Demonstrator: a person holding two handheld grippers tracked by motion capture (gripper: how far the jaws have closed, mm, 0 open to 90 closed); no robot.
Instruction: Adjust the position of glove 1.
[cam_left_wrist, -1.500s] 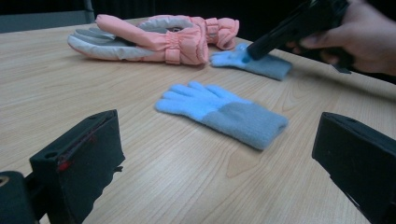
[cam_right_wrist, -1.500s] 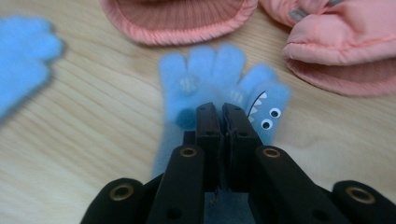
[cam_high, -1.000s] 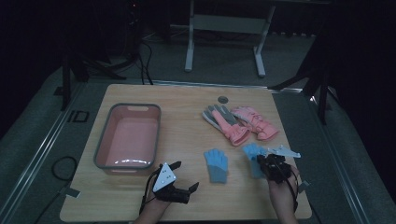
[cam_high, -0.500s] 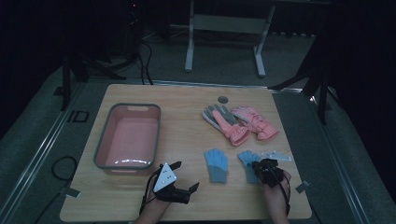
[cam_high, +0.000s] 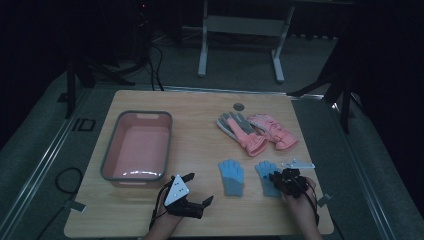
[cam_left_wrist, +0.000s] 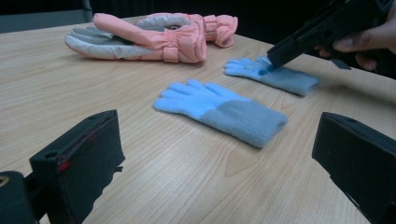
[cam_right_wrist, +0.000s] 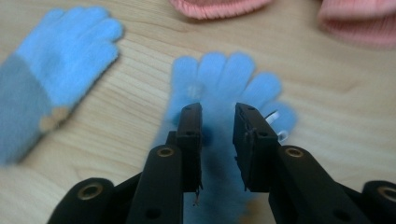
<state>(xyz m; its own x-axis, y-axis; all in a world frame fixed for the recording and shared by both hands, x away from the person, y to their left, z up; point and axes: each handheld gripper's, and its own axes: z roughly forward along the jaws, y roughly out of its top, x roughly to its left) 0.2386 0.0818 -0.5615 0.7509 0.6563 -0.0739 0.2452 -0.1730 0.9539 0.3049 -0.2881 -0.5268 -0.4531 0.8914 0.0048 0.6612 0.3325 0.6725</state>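
Right gripper (cam_right_wrist: 217, 116) lowered onto blue glove (cam_right_wrist: 224, 79), jaws just parted slightly, gripping nothing.

we count two blue knit gloves (cam_high: 232, 176) (cam_high: 266, 175) on the counter (cam_high: 200, 135), side by side, to the right of the basin. beyond them, also right of the basin, we count two pink ski gloves (cam_high: 240, 131) (cam_high: 272, 131), one lying partly over the other. we see one pink basin (cam_high: 137, 146) with a grey rim. we count one small round grey disc (cam_high: 239, 106) farther back, right of the basin, and one small pale tag (cam_high: 298, 164) far right of the basin.
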